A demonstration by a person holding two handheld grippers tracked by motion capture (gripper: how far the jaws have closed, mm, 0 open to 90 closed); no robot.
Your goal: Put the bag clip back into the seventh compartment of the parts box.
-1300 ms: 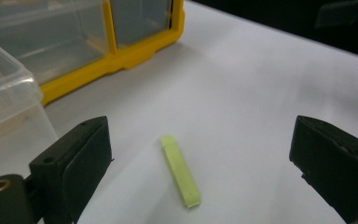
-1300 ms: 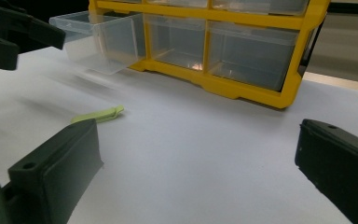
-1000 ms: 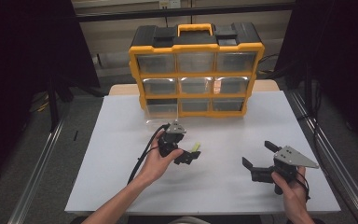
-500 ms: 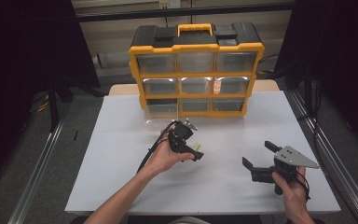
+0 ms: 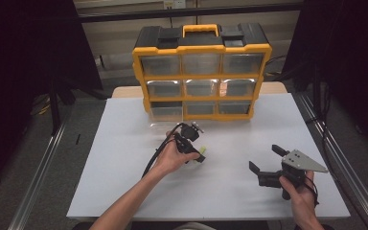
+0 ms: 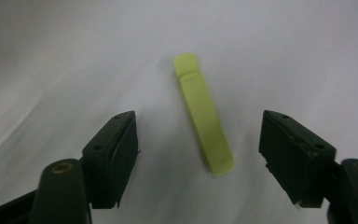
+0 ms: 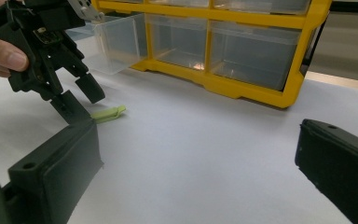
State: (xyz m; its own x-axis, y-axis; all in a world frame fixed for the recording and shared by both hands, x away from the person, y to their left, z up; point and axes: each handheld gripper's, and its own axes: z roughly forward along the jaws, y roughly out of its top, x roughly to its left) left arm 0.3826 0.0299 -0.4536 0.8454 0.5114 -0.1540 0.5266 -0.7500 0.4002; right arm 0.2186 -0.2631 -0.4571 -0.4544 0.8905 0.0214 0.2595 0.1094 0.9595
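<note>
A small yellow-green plastic piece (image 6: pixel 203 114) lies flat on the white table (image 5: pixel 124 143). My left gripper (image 6: pixel 198 121) points down at it, open, one jaw on each side and neither touching it. From above, the left gripper (image 5: pixel 197 155) hangs just over the piece (image 5: pixel 202 153) near the table's middle. In the right gripper view, the left gripper (image 7: pixel 81 102) tilts over the piece (image 7: pixel 108 113). My right gripper (image 5: pixel 265 158) is held open and empty at the front right, and its own view shows the right gripper (image 7: pixel 200 140) with jaws wide apart.
A yellow and black organizer (image 5: pixel 201 72) with clear drawers stands at the table's back edge. Its bottom-left drawer (image 5: pixel 165 115) is pulled out toward the left gripper and looks empty. White table surface lies between the two grippers.
The left gripper has moved a little to the right and tipped down over the yellow-green piece. The right gripper has stayed in place.
</note>
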